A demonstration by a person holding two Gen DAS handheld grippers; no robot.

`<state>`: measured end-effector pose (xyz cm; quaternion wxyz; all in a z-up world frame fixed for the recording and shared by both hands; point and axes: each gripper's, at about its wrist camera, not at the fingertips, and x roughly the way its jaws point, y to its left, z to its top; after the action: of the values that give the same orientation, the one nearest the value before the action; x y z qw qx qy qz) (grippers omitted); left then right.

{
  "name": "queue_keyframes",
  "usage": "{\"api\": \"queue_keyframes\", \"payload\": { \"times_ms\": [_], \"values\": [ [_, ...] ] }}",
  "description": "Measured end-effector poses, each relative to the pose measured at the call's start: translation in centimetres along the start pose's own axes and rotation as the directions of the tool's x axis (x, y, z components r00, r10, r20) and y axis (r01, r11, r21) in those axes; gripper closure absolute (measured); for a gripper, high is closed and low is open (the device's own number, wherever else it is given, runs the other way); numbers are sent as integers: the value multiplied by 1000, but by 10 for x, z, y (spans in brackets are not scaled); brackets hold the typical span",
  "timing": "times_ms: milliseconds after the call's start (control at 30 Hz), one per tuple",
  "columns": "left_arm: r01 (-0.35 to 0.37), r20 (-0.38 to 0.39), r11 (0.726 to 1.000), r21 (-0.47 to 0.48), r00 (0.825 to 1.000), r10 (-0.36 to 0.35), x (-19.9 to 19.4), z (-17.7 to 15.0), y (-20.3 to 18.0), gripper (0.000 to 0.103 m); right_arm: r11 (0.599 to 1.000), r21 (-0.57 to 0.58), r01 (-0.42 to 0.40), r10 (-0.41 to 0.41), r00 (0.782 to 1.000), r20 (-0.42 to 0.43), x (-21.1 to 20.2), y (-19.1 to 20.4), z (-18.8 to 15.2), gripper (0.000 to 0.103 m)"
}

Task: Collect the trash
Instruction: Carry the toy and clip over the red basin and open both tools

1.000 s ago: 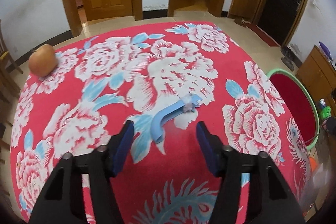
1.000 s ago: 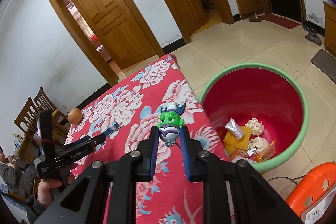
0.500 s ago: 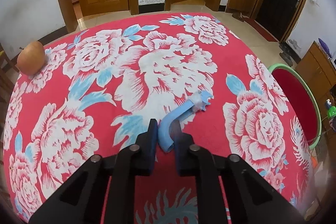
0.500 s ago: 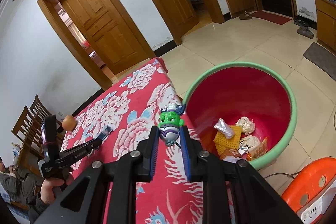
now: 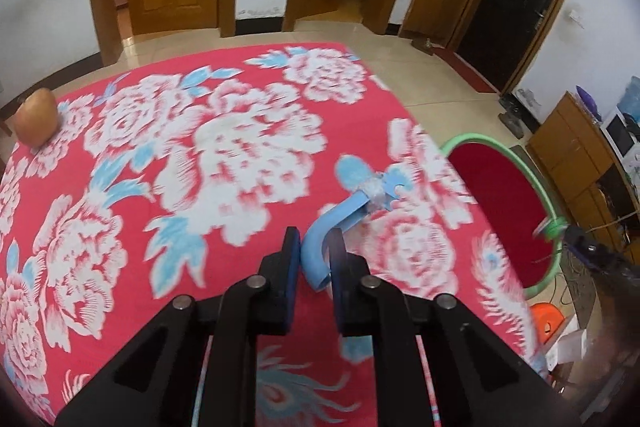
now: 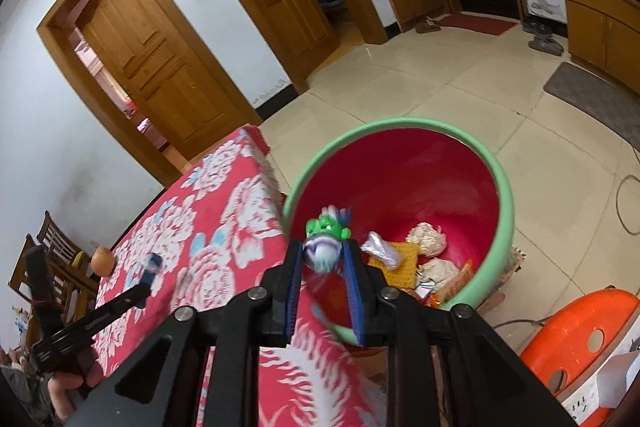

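Red floral cloth (image 5: pixel 248 131) covers the desk, which is bordered by a tiled floor and wooden doors. Nearest in the left wrist view, the left hand-held gripper (image 5: pixel 314 255) is clenched on the bent end of a blue plastic piece (image 5: pixel 340 219); its long axis is directed away and to the right, toward a flat notched tip wrapped in clear tape. An apple (image 5: pixel 34 123) is seen at the desk's far left edge. In the right wrist view, the right hand-held gripper (image 6: pixel 322 267) is closed on a green and purple toy figure (image 6: pixel 326 239), held upright over the near rim of a green-rimmed red basin (image 6: pixel 504 219) standing on the floor beside the desk. Crumpled paper, a foil wrapper and a yellow waffle-textured piece are contained in the basin. Lettering on the left gripper's arm is too small to be read.
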<state>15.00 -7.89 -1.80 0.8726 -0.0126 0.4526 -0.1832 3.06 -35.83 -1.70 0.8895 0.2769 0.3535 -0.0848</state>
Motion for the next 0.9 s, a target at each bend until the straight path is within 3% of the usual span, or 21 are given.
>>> {"api": "queue_keyframes", "payload": {
  "times_ms": [200,333,667,900],
  "values": [
    [51,11,997,62,999,-52,-1,8,-42,90,999,30,16,-17,1000,23,-8,-12,3,75],
    [79,12,992,103,997,-80,2,12,-71,90,999,42,27,-30,997,64,-19,-18,7,63],
    [107,-55,974,199,994,-97,42,11,-137,90,994,105,44,-54,994,96,-33,-45,9,52],
    [109,-88,966,233,992,-91,67,11,-163,90,991,128,36,-47,996,80,-29,-58,9,49]
  ]
}}
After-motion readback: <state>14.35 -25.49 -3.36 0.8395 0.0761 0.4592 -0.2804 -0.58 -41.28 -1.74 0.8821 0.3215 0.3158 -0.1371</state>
